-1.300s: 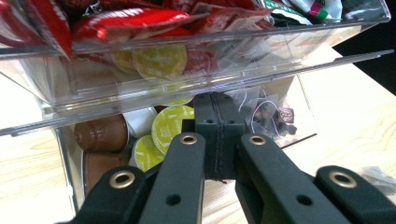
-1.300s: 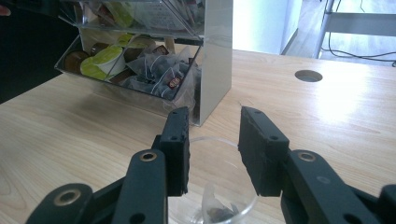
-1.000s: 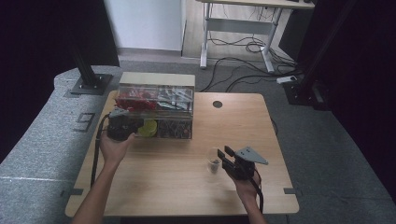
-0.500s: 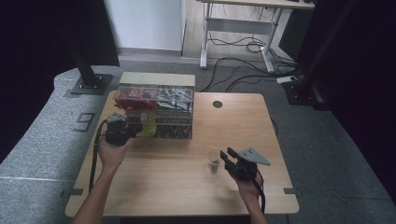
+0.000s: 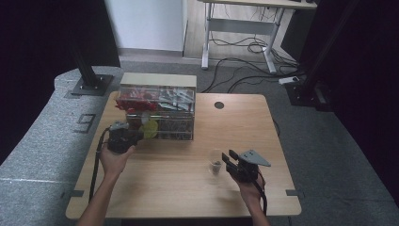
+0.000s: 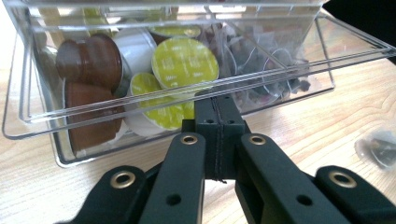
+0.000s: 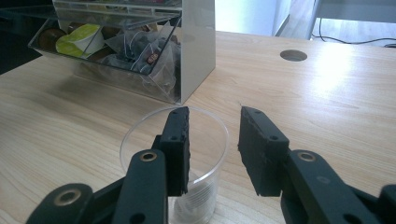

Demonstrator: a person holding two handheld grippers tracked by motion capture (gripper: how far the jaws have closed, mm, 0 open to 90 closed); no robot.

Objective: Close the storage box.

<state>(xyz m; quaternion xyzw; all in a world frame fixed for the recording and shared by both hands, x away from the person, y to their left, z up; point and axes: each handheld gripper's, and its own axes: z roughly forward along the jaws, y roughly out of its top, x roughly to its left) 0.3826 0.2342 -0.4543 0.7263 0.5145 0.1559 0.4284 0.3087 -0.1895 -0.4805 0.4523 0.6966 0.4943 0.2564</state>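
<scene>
Nearest the person, the right gripper [image 5: 231,161] rests low over the wooden counter [image 5: 179,188], its fingers [image 7: 178,140] spread partway, with one finger just inside the rim of a clear plastic cup [image 7: 205,140] and the other outside it; the pads do not press on the cup wall. The cup stands upright on the counter and holds something small and dark at its bottom [image 5: 216,165]. Farther off and to the left, the left gripper [image 5: 137,136] has its fingers [image 6: 208,126] pressed together, their tips right at the front lip of a clear plastic drawer [image 6: 60,156] pulled out from the clear organiser box [image 5: 157,110]. Whether they touch the lip cannot be told. Inside the drawer lie brown coffee capsules [image 6: 91,58] and green-lidded capsules [image 6: 184,63] on one side, and tea bags [image 6: 261,56] on the other.
</scene>
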